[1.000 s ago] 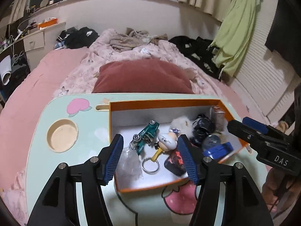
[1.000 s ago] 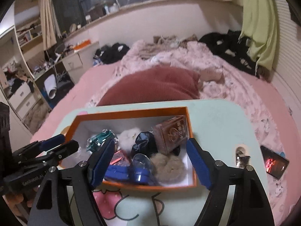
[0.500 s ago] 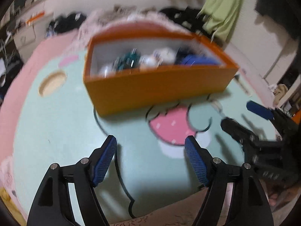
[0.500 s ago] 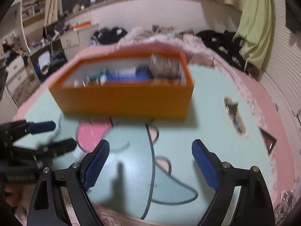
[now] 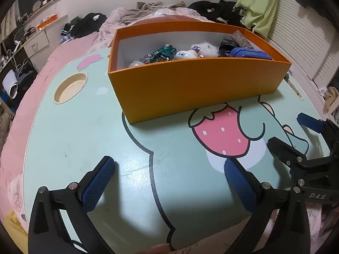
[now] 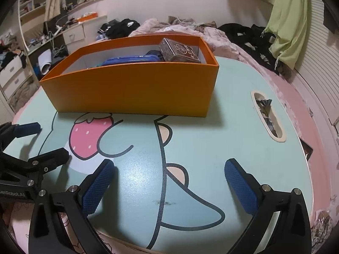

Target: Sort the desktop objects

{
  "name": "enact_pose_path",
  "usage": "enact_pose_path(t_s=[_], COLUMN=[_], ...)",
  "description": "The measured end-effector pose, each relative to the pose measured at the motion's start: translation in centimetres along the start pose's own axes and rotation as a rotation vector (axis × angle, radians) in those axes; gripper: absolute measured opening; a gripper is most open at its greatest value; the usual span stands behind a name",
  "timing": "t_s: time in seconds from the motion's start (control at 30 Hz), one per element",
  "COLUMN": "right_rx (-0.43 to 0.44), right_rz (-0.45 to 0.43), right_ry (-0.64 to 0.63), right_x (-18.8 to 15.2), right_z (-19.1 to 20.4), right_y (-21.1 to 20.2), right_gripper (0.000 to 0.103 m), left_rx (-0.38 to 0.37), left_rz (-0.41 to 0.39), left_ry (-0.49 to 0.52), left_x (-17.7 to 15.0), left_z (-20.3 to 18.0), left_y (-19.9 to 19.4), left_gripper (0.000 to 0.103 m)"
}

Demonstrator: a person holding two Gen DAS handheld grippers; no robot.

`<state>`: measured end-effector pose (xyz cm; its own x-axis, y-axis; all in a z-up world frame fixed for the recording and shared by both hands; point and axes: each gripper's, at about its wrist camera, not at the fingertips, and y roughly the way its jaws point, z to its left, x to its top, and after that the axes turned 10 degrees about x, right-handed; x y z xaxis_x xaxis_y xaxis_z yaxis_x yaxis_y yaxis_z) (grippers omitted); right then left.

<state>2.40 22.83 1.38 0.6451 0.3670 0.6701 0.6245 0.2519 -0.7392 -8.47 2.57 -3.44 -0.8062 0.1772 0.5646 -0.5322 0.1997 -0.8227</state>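
A bed (image 5: pixel 29 110) under a pink cover fills the room, dark clothes (image 6: pixel 120 28) heaped at its far end. White drawers (image 6: pixel 75 34) stand left — a green cloth (image 6: pixel 290 21) hangs right, beside what may be slatted doors (image 5: pixel 305 42).

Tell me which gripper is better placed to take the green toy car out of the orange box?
Probably the left gripper. The green toy car lies toward the left end of the orange box, nearer that side. Its jaws are opening, empty. In the right wrist view the box wall hides the car.
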Motion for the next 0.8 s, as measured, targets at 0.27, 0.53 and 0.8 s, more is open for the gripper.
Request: enact_pose_path(t_s=[0.27, 0.53, 0.8], right_rx=[0.001, 0.0, 0.0], right_rz=[-0.002, -0.002, -0.002], right_ry=[-0.002, -0.002, -0.002], right_x=[-0.12, -0.1, -0.1], right_z=[0.07, 0.11, 0.13], right_y=[-0.13, -0.12, -0.11], right_gripper=[0.103, 0.103, 0.103], left_rx=[-0.006, -0.005, -0.005], left_rz=[-0.006, -0.005, -0.005], left_ry=[0.009, 0.009, 0.009], left_x=[0.18, 0.18, 0.18], left_z=[0.19, 0.12, 0.1], left_y=[0.12, 0.12, 0.12], left_gripper=[0.103, 0.103, 0.103])
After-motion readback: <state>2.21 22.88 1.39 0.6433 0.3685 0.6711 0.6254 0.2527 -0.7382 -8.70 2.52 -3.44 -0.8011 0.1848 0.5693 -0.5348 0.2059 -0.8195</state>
